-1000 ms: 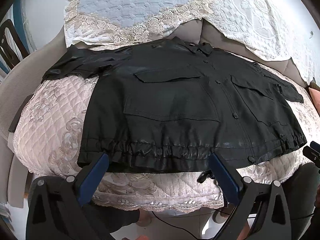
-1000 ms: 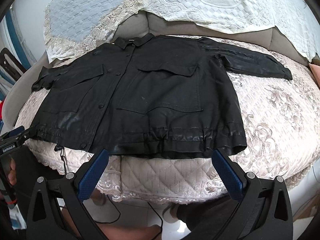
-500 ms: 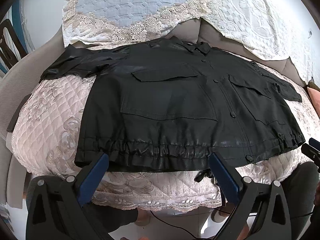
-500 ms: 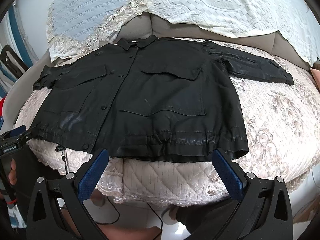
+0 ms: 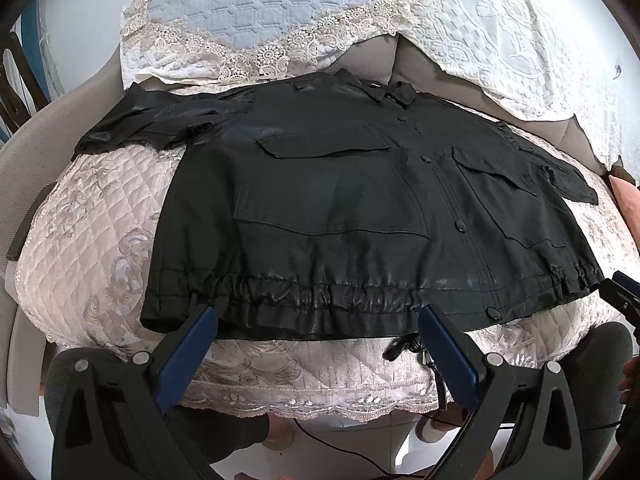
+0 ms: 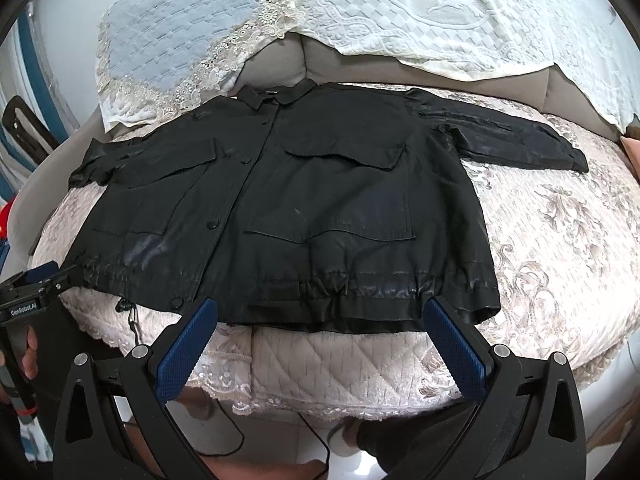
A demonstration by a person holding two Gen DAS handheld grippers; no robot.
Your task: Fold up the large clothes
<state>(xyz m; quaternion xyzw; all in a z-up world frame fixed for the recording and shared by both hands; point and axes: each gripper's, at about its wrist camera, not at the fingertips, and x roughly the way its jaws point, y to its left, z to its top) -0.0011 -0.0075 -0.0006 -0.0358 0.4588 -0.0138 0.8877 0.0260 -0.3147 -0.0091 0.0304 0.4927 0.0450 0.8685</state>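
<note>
A large black jacket (image 5: 340,208) lies flat, front up, on a quilted sofa seat, collar toward the backrest, gathered hem toward me; it also shows in the right wrist view (image 6: 304,208). Its sleeves spread out to both sides. My left gripper (image 5: 316,320) is open and empty, its blue fingertips at the hem's left half. My right gripper (image 6: 320,312) is open and empty at the hem's right half. The left gripper's body shows at the left edge of the right wrist view (image 6: 28,300).
The sofa seat has a pink quilted cover with a lace edge (image 5: 100,240). White and blue lace covers hang over the backrest (image 6: 440,8). A drawstring toggle (image 5: 404,350) hangs below the hem. The floor and cables lie below the seat edge.
Both grippers have moved slightly forward toward the jacket's hem. The jacket has not moved.
</note>
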